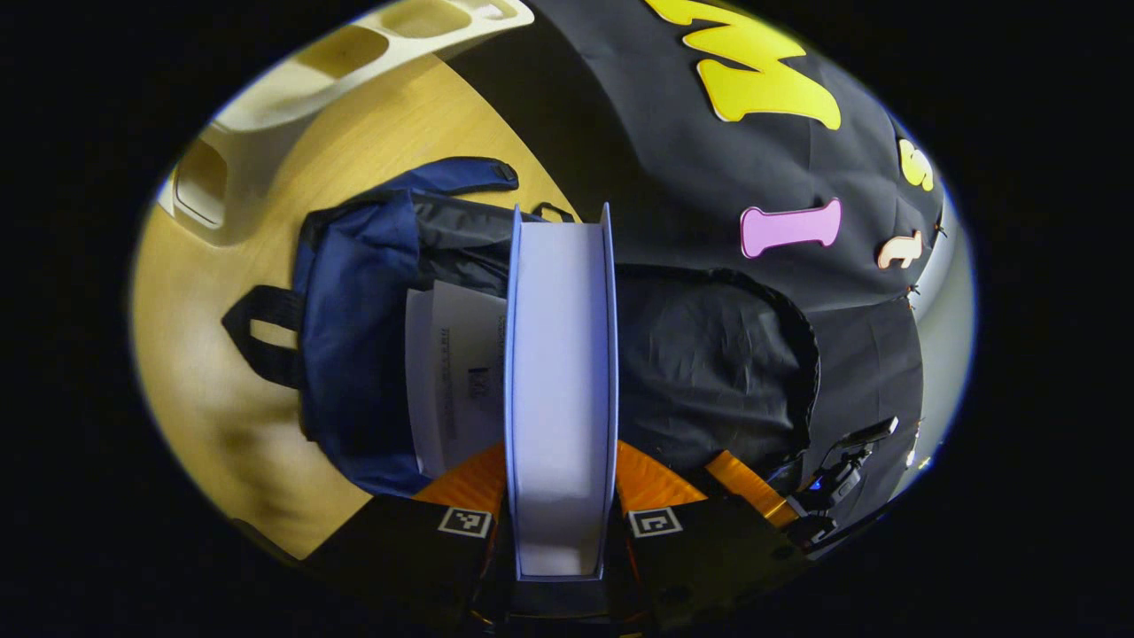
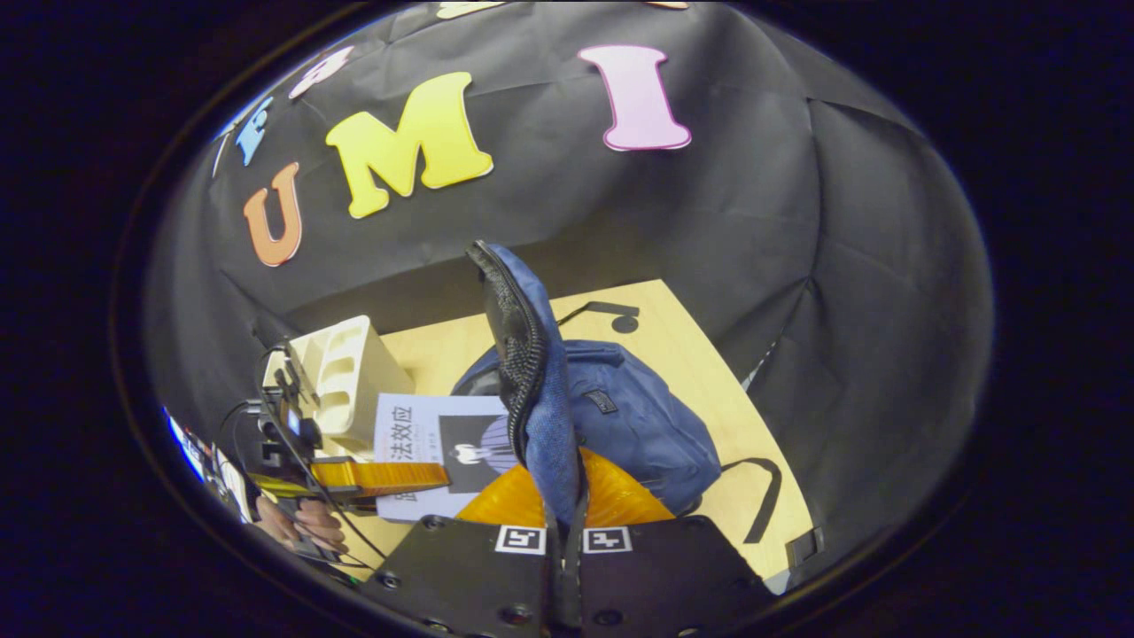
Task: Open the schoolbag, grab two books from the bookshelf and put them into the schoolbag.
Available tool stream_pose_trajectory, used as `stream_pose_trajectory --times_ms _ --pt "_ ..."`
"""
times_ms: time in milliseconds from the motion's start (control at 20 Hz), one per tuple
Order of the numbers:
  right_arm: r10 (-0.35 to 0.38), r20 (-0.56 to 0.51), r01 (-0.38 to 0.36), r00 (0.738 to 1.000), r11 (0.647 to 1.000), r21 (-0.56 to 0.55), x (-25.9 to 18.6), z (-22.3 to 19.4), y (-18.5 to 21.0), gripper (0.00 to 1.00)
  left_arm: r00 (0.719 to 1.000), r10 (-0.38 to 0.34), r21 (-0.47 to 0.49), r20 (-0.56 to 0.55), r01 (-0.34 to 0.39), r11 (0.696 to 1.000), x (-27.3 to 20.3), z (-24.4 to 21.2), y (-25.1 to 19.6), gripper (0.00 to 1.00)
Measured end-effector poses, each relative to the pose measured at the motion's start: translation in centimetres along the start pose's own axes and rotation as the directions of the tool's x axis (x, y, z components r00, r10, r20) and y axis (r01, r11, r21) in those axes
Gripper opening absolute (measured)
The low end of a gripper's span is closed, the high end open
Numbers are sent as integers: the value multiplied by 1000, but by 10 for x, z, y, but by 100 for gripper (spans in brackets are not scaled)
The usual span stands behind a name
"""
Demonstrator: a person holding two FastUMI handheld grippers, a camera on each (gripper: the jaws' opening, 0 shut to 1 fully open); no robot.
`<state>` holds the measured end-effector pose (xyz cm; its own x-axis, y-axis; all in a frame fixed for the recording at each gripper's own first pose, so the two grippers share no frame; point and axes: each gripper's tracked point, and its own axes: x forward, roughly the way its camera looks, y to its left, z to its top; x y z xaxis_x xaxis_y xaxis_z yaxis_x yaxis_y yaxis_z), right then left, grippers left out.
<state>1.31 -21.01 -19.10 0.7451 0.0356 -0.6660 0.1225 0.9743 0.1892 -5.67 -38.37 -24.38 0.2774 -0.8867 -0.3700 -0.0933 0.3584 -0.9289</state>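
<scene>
On the wooden table [image 2: 709, 372] lies the blue schoolbag [image 2: 638, 425], its mouth held open. In the left gripper view, going from the left, the pale bookshelf [image 1: 266, 97] lies toward the top left corner, near the bag but apart from it. Next comes the schoolbag's blue body [image 1: 354, 354] with its black carry loop pointing left, and a white book [image 1: 452, 372] lying inside the opening. In the middle, the left gripper [image 1: 560, 496] pinches a second book [image 1: 560, 354], seen edge-on with its pages facing the camera, both fingers pressed on its covers; the book stands over the bag's open mouth. To the right is the black lining of the raised flap [image 1: 718, 363], with the other gripper at its lower right edge.

In the right gripper view, a hand [image 2: 301, 523] at the lower left holds the left gripper level, clamped on the book [image 2: 443, 443] beside the bookshelf [image 2: 345, 372]. In the centre, the right gripper [image 2: 563, 518] is pressed together on the bag's zippered flap edge [image 2: 523, 372], lifting it upright.
</scene>
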Motion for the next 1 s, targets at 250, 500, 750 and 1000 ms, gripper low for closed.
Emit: stream_pose_trajectory --times_ms 250,500,750,1000 --pt "9 4 -9 1000 999 -31 -2 4 7 0 999 -48 -12 -4 48 999 33 1 1 42" --pt "21 -3 -21 1000 999 -46 1 7 11 1 995 -94 -45 24 95 994 57 2 6 42" --pt "18 -6 -18 1000 998 -55 3 8 8 0 991 -124 -55 42 126 991 75 0 10 43" --pt "15 -11 -16 1000 998 -56 6 7 9 0 992 -124 -67 32 126 990 80 1 14 36"
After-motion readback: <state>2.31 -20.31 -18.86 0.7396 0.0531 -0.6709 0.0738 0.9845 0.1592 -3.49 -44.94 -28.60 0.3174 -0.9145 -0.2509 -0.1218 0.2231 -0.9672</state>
